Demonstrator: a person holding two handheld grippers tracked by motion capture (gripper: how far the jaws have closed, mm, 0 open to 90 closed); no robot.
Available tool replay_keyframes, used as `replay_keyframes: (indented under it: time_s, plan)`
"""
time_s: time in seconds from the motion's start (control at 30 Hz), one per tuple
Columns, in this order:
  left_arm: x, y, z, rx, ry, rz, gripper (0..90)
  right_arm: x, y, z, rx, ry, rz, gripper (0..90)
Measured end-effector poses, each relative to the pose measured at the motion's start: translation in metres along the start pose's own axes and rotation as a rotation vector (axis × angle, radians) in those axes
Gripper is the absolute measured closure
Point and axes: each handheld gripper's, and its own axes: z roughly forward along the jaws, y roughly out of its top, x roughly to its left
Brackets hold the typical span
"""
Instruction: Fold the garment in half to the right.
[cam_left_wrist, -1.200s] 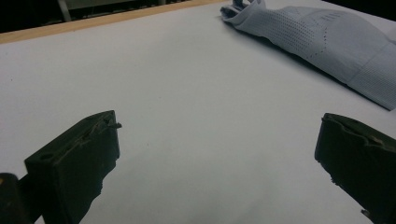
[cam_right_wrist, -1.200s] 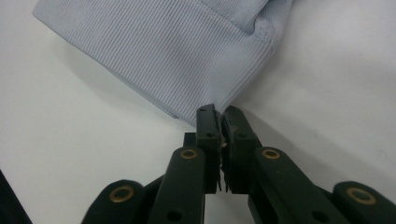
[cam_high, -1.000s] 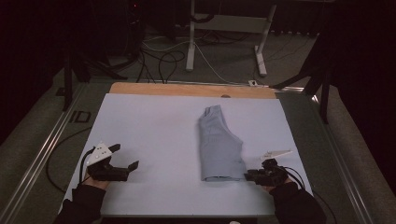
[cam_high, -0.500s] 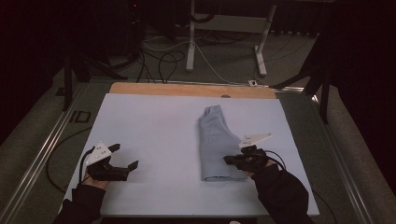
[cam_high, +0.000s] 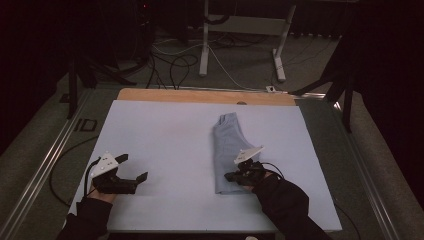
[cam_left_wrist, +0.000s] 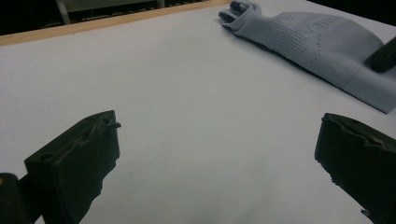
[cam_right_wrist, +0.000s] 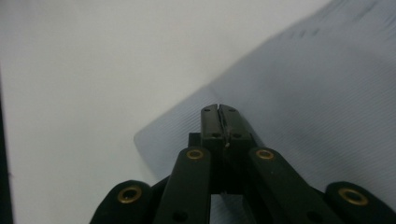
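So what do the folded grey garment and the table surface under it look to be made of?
The folded grey garment: apparently a knit fabric, matte, with ribbed bands and rows of tiny perforations. The table surface: a smooth, matte pale sheet, material unclear, with a wood-coloured edge showing along the far side.

White table cover; wooden edge behind; cables, probably desk legs beyond.

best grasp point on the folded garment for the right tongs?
Probably the near hem corner of the garment, approached from the person's side, low and flat. It lies folded into a narrow strip running away across the sheet, so that edge is the thickest free layer. The right tongs sit shut just over it.
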Motion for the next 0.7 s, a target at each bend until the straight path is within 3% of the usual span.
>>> replay_keyframes:
  time_s: [0.1,0.63,0.7]
  plan:
    - [0.0,0.0,0.0,0.005,-0.003,0.006,1.1,0.002,-0.006,0.007,0.039,-0.001,0.004,90.0]
    - [-0.001,-0.001,0.001,0.008,-0.005,0.009,1.1,0.012,-0.018,0.005,0.026,0.037,-0.009,90.0]
    - [0.0,-0.001,0.001,0.005,-0.006,0.004,1.1,0.013,-0.018,0.005,0.026,0.039,-0.031,90.0]
